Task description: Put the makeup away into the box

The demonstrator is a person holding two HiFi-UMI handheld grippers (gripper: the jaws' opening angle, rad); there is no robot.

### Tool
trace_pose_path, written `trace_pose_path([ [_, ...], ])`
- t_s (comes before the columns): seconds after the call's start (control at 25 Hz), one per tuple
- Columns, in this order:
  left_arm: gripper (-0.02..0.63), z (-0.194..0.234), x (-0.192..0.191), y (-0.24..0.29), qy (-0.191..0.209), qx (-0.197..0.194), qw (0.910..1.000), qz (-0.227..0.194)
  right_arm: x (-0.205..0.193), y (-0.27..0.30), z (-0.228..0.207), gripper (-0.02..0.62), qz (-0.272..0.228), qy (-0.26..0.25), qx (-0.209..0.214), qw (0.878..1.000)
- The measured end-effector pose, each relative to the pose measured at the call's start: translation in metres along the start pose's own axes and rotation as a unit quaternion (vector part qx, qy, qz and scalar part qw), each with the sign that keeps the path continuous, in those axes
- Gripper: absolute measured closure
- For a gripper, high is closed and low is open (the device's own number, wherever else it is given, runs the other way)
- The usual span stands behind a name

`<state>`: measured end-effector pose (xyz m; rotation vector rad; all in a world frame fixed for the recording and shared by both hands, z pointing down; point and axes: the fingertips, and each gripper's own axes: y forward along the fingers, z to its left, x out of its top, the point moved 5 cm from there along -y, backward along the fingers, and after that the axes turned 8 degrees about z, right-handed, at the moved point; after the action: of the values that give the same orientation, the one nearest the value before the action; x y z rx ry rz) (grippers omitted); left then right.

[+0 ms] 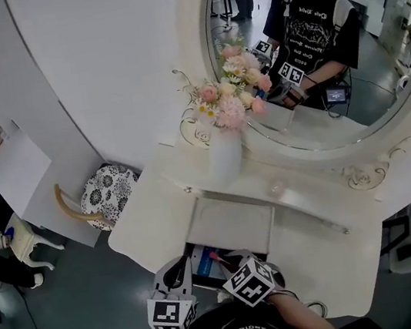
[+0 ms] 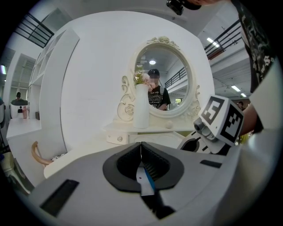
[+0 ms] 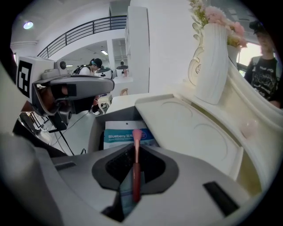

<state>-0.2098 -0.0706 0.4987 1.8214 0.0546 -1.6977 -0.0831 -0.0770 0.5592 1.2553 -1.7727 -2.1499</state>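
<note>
The vanity's drawer (image 1: 201, 271) stands pulled out at the table's front edge, with a blue "Blueberry" packet (image 3: 125, 136) lying in it. My right gripper (image 3: 135, 150) is shut on a thin pink makeup brush (image 3: 136, 171), whose pink bristles point forward over the packet. In the head view the right gripper (image 1: 233, 258) hangs over the drawer's right part. My left gripper (image 1: 184, 263) is at the drawer's left side. In its own view the left gripper (image 2: 141, 145) has its jaws met at the tips, and I see nothing clamped between them.
A white vase of pink flowers (image 1: 226, 148) stands on the raised shelf below the oval mirror (image 1: 326, 46). A white tabletop panel with round recesses (image 3: 190, 128) lies just beyond the drawer. A stool with a floral cushion (image 1: 108, 190) stands left of the table.
</note>
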Motion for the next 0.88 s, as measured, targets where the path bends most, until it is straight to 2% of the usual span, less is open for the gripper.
trace_pose_path([
  [0.24,0.591,0.004,-0.001,0.003,-0.001,-0.001,1.0000,0.002,0.000,0.009,0.002,0.543,0.010,-0.013,-0.005,1.000],
  [0.88,0.591,0.006,-0.006,0.004,0.004,-0.011,0.9999,0.009,0.000,0.012,0.002,0.543,0.017,0.011,0.012,1.000],
])
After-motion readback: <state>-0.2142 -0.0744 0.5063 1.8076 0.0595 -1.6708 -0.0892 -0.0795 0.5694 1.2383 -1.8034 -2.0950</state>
